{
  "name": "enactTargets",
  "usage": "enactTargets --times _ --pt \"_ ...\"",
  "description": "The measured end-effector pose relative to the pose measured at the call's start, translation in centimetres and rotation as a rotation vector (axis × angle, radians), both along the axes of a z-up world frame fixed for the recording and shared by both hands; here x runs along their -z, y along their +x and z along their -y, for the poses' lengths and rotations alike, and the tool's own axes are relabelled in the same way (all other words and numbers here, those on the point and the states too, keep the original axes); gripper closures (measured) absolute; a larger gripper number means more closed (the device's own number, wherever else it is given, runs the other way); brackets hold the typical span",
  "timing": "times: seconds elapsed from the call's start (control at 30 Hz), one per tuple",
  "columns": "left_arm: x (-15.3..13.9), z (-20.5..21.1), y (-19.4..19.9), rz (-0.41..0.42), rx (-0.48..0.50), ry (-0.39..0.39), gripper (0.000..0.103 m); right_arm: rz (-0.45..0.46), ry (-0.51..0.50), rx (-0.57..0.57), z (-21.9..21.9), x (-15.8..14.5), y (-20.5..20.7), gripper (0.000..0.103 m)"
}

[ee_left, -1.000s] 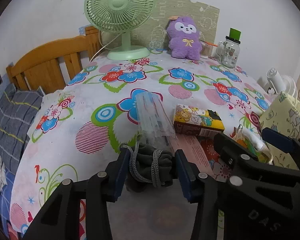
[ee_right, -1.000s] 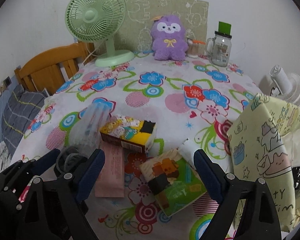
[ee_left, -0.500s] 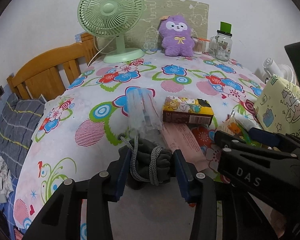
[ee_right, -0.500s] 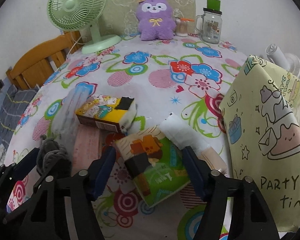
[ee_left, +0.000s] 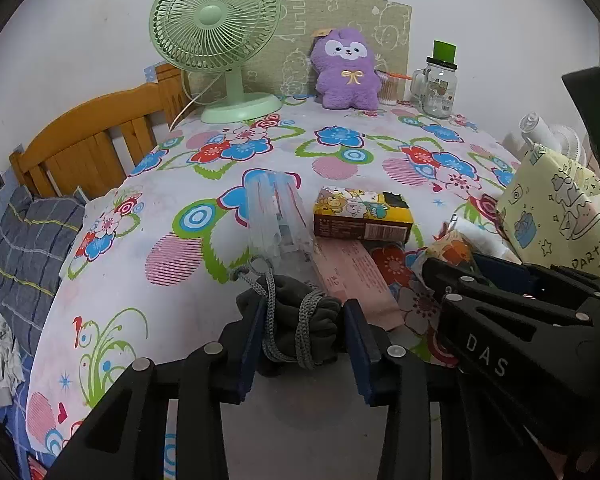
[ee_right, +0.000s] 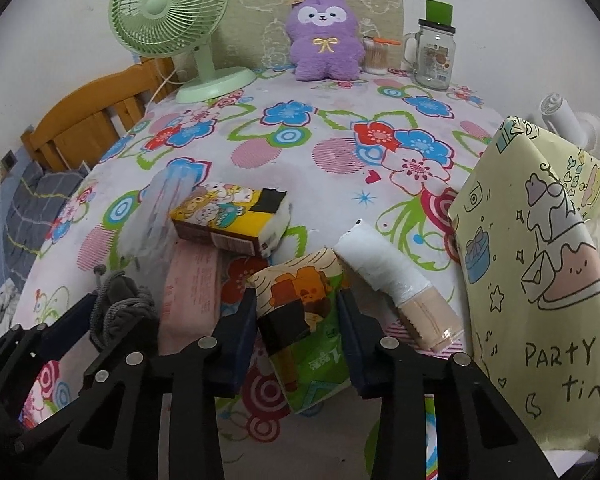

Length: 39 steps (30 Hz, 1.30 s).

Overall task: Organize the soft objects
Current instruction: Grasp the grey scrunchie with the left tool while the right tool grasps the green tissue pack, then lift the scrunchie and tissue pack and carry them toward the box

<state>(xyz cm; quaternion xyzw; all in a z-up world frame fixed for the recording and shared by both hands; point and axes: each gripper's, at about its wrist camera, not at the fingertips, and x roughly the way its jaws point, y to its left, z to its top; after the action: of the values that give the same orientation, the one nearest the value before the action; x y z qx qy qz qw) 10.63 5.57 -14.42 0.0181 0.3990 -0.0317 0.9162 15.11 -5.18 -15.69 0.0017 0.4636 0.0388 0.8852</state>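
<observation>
Left wrist view: the left gripper (ee_left: 302, 338) sits at 6 o'clock, its blue pads pressed on both sides of a dark grey bundle (ee_left: 300, 320) wound with a grey cord; its jaws have just been closing a little further on it. The bundle lies at the near edge of the desk (ee_left: 140, 260), which is covered with a flowered cloth. Just beyond it, toward 12 o'clock, lie a clear plastic pouch (ee_left: 276, 216), a pink flat packet (ee_left: 356, 276) and a yellow cartoon tissue pack (ee_left: 362, 218). At 3 to 4 o'clock the right gripper's black frame reaches in

Right wrist view: the right gripper (ee_right: 298, 320) at 6 o'clock has just been closing fast, and its pads now squeeze the green and orange tissue pack (ee_right: 306, 320) from both sides. At 4 o'clock of the pack lies a white and beige roll (ee_right: 396, 280), touching it. A yellow party bag (ee_right: 540, 280) stands at 3 o'clock. Far back stand a green fan (ee_right: 168, 12), a purple plush toy (ee_right: 324, 40) and a glass mug jar (ee_right: 434, 56)
</observation>
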Motion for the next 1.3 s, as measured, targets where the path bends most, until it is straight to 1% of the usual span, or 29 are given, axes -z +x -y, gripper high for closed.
enactTargets --times 0.1,0.27,0.4,0.57,0.67,0.83,0.9,0.93,0.97,1.03,1.13,1.23,1.3 --pt "-0.3 0.0 -0.4 0.002 0.001 -0.019 0.066 0.010 0.001 -0.005 -0.2 -0.4 -0.4 0.062" --pt "-0.8 0.1 -1.1 0.019 0.010 -0.034 0.076 0.026 0.002 -0.012 -0.5 -1.2 -1.2 0.062" --pt "-0.9 -0.1 -1.6 0.021 0.010 -0.052 0.078 0.032 0.002 -0.015 -0.6 -1.6 -1.8 0.062" --pt "-1.1 -0.5 -2.2 0.027 0.000 -0.062 0.078 0.039 0.003 -0.021 -1.0 -1.8 -2.2 0.062" --pt "-1.0 -0.8 -2.1 0.030 -0.006 -0.066 0.075 0.041 -0.002 -0.022 -1.2 -1.8 -2.2 0.062" --pt "-1.1 -1.1 -1.8 0.026 -0.001 -0.076 0.076 0.040 0.000 -0.021 -1.5 -1.9 -1.9 0.062" --pt "-1.0 -1.1 -1.7 0.019 0.001 -0.083 0.069 0.037 0.000 -0.021 -1.5 -1.8 -1.8 0.062" --pt "-0.8 -1.1 -1.5 0.017 -0.002 -0.083 0.062 0.033 -0.001 -0.022 -1.6 -1.7 -1.7 0.062" --pt "-0.7 -1.2 -1.4 0.014 -0.007 -0.082 0.059 0.028 -0.002 -0.022 -1.6 -1.6 -1.6 0.062" --pt "-0.2 -1.1 -1.1 0.003 -0.007 -0.088 0.058 0.018 -0.002 -0.021 -1.6 -1.2 -1.5 0.062" --pt "0.2 -0.8 -0.7 0.001 -0.001 -0.075 0.058 0.004 -0.004 -0.019 -1.6 -0.7 -1.2 0.062" --pt "0.2 -0.6 -0.5 -0.008 0.016 -0.069 0.066 -0.001 -0.004 -0.019 -1.7 -0.6 -1.0 0.062" --pt "0.1 -0.6 -0.5 -0.010 0.020 -0.073 0.069 0.002 -0.004 -0.020 -1.7 -0.7 -1.0 0.062"
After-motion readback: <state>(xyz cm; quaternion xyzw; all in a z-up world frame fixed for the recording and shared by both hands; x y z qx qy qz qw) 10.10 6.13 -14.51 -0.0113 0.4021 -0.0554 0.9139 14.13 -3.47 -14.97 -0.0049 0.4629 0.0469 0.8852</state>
